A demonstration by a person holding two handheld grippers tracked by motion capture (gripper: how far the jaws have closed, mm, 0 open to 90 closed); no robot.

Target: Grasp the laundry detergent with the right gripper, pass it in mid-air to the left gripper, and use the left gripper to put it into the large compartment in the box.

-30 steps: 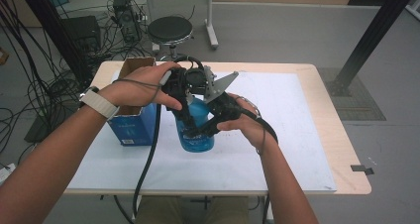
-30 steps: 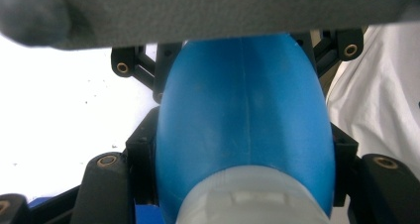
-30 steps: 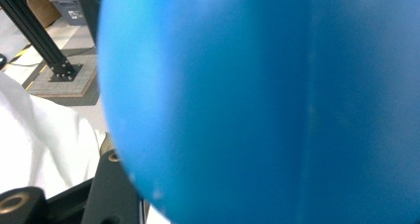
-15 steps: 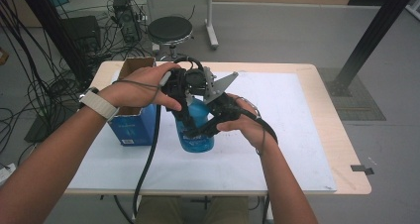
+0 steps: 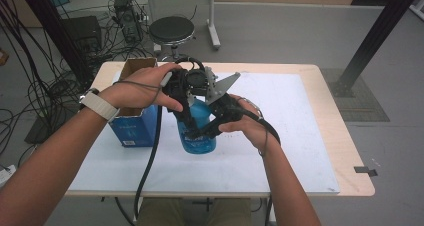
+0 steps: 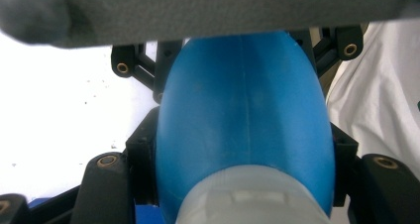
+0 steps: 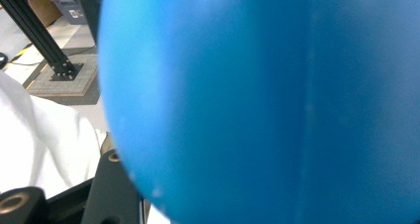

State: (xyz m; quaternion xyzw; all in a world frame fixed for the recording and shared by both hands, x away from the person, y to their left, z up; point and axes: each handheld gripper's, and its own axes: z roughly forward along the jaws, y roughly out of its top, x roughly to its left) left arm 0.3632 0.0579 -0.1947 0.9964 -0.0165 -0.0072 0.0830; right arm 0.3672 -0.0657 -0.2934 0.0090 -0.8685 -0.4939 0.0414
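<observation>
A blue plastic bottle [image 5: 201, 138] stands upright on the white sheet, just left of the table's middle. My left gripper [image 5: 192, 105] comes down from above and is shut on the bottle's top; in the left gripper view its jaws flank the pale cap [image 6: 247, 201] and the blue bottle [image 6: 242, 110] runs away from the camera. My right gripper [image 5: 199, 131] reaches in from the right and is shut on the bottle's body. The blue bottle [image 7: 277, 95] sits close against the right gripper view, with one black finger [image 7: 111, 184] beside it.
A blue carton [image 5: 134, 128] with an open cardboard top stands just left of the bottle. The white sheet [image 5: 280, 161] covers most of the wooden table [image 5: 345, 151]. A round stool [image 5: 171, 30] and cables lie beyond the far edge.
</observation>
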